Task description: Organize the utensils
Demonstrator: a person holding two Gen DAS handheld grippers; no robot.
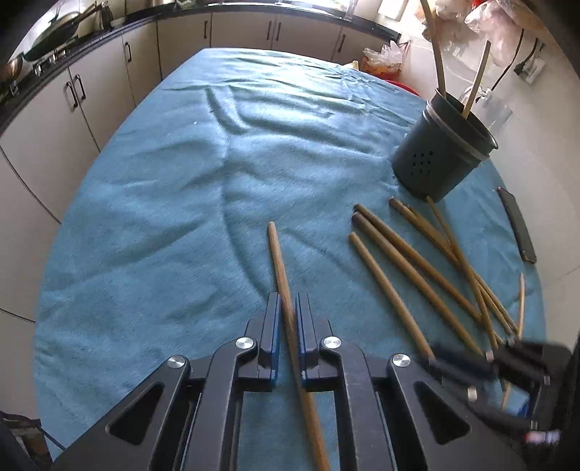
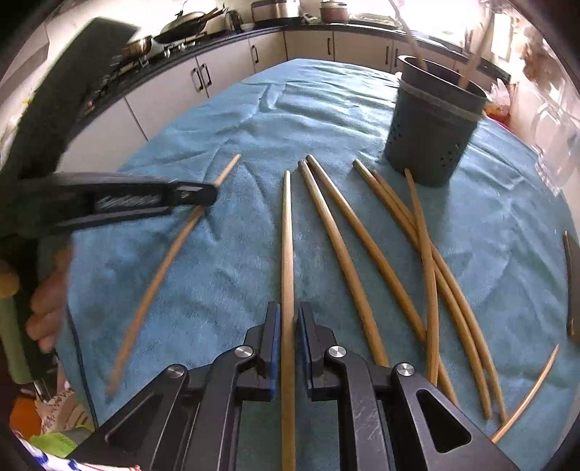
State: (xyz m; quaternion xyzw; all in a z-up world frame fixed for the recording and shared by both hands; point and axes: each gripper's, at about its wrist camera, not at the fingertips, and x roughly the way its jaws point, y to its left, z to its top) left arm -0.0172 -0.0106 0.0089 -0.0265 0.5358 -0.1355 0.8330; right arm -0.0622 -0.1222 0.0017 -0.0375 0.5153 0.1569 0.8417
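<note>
On the blue towel [image 1: 174, 203] lie several loose bamboo chopsticks [image 1: 409, 253], fanned out below a dark grey utensil holder [image 1: 438, 159] with two sticks standing in it. My left gripper [image 1: 289, 308] is shut on a single chopstick [image 1: 277, 253] that runs forward between its pads. In the right wrist view that left gripper [image 2: 210, 194] sits at the left, its stick [image 2: 159, 275] slanting above the towel. My right gripper [image 2: 289, 319] is shut on another chopstick [image 2: 287, 224], left of the loose chopsticks [image 2: 362, 246] and the holder [image 2: 431, 123]. The right gripper [image 1: 440, 358] shows blurred at the lower right.
A dark flat phone-like object [image 1: 516, 224] lies at the towel's right edge. Kitchen cabinets [image 1: 90, 90] and a stove with a wok [image 2: 185, 21] line the far side. A glass jar [image 2: 554, 145] stands right of the table. A hand [image 2: 47, 304] grips the left tool.
</note>
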